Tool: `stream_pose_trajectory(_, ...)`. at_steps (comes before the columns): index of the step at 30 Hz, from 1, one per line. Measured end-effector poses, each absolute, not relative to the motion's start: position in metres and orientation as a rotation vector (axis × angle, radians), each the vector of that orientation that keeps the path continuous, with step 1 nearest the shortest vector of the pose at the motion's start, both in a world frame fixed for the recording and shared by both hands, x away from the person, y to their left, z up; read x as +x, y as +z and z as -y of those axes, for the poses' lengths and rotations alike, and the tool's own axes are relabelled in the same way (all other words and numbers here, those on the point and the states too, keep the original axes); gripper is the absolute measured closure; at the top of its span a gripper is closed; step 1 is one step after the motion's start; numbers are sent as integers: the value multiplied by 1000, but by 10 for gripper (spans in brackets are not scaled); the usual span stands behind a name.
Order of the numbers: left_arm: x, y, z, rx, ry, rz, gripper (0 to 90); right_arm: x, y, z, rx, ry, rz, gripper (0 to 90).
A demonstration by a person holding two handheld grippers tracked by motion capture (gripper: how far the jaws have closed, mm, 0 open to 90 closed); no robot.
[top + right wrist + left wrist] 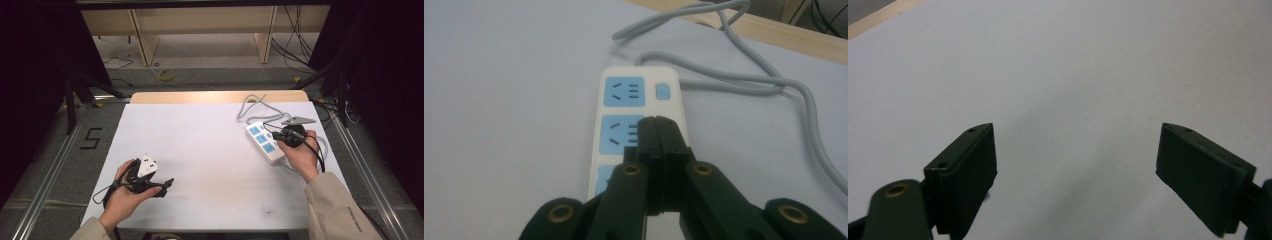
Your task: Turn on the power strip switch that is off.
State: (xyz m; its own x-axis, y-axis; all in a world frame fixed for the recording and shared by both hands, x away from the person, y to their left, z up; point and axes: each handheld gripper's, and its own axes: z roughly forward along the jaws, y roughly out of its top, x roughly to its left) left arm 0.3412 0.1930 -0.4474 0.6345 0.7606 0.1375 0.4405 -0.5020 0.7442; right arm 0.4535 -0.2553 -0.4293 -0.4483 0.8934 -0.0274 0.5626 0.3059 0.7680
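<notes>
Power strip [636, 120] lies at right centre of the high view, cord looping toward the upper edge. My right gripper [658, 131] hovers closed, empty, over its middle socket; my left gripper [1075, 175] waits lower left, jaws apart. Best to press straight down, keeping the strip from sliding.
</notes>
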Motion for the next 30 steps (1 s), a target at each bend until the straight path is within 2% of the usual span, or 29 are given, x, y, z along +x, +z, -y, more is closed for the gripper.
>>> stream_pose_trajectory(30,342,-448,-193,2164,589,-938,161,475,-434,253,1324,944,-2136,900)
